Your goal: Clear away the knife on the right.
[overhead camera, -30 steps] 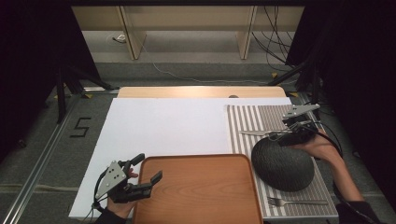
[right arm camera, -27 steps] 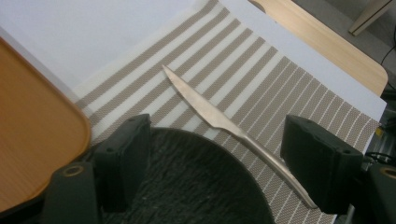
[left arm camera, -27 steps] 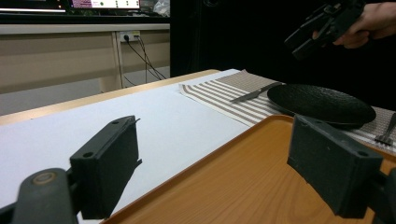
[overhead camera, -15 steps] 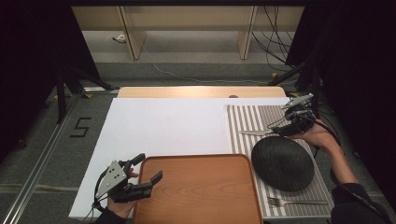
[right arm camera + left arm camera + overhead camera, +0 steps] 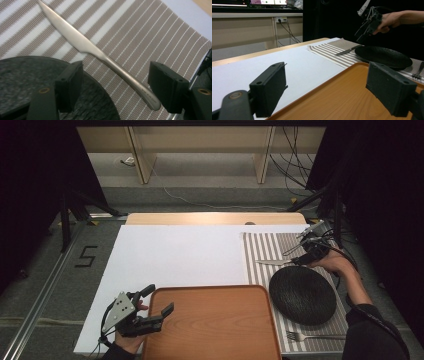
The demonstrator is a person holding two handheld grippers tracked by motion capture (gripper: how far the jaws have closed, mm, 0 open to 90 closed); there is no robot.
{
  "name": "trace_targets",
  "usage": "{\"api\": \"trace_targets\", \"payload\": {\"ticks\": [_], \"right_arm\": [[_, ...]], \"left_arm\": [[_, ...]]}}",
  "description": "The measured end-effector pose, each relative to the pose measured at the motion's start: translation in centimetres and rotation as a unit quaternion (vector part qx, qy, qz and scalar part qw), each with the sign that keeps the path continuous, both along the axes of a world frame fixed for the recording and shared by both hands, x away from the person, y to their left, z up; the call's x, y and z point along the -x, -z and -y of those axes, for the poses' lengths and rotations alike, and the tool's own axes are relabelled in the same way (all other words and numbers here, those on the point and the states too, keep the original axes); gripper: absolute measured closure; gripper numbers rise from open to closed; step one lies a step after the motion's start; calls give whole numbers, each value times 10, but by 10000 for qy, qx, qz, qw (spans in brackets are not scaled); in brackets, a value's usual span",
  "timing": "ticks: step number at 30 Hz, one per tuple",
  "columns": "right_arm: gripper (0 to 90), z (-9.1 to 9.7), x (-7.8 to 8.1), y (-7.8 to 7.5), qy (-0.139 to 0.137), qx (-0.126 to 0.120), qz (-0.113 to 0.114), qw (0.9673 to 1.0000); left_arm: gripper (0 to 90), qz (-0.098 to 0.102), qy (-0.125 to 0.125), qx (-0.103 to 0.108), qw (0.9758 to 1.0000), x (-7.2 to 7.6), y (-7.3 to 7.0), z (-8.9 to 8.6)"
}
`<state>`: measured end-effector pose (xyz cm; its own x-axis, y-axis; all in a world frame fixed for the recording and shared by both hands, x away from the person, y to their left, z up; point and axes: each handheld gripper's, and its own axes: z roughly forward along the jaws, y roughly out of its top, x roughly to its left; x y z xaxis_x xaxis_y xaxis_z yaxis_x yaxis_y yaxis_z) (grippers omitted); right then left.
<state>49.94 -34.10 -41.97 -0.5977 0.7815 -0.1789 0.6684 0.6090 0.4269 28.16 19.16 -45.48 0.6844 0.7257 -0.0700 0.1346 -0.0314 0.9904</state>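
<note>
- Dark room w/ black drapes; beyond table, pale shelf unit on grey floor w/ cables.
- Wooden table point(image 5: 210, 218), mostly under one white sheet point(image 5: 175, 260).
- On sheet's right side: 1 striped placemat point(image 5: 260, 251), brown/white stripes.
- 1 wooden tray point(image 5: 210, 325), orange-brown, rounded corners, bare, at near edge mid-table, just left of placemat.
- 1 black plate point(image 5: 302, 295), round, textured, flat on placemat.
- 1 table knife point(image 5: 272, 262), silver, lying on placemat at plate's far edge, blade pointing left; handle end near plate rim, touching or not: can't tell.
- 1 fork point(image 5: 312, 336), silver, on placemat near edge, tines left, apart from plate.
- 2 grippers, 1 per hand.
- Left gripper point(image 5: 159, 302): low at tray's left rim, pointing right across tray; jaws spread wide, nothing between; hand point(image 5: 131, 340) behind it at bottom edge, forearm barely in.
- Left gripper view: two black pads well apart over tray point(image 5: 342, 95); plate point(image 5: 382, 56), knife point(image 5: 348, 50), fork point(image 5: 418, 72) farther off.
- Right gripper point(image 5: 300, 261): tilted down-left over knife's handle end at plate's far rim; hand point(image 5: 332, 262) behind, dark-sleeved forearm coming in from lower right.
- Right gripper view: jaws spread either side of knife point(image 5: 100, 56) handle, pads not touching it; just been closing a little; plate point(image 5: 37, 82) under left jaw, placemat point(image 5: 150, 37) beneath.
</note>
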Motion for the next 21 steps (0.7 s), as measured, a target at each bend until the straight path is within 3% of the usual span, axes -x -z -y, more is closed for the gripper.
{"api": "trace_targets", "payload": {"ticks": [2, 6, 13, 19, 21], "right_arm": [[303, 3, -5, 4, 28, 129, -124, 9998], [315, 7, -13, 7, 141, 9, -91, 9999], [324, 8, -22, 9, 150, 84, -308, 9994], [336, 12, -27, 16, 206, 279, -434, 9985], [339, 12, -28, 18, 162, 256, -363, 9989]], "left_arm": [[159, 22, 7, 2, 10000, 1, 0, 0], [158, 23, 20, 32, 10000, 1, -1, -1], [159, 9, 29, 53, 10000, 0, -1, -1], [161, 1, 28, 49, 10000, 0, -1, -1], [161, -21, 29, 62, 10000, 0, -1, -2]]}}
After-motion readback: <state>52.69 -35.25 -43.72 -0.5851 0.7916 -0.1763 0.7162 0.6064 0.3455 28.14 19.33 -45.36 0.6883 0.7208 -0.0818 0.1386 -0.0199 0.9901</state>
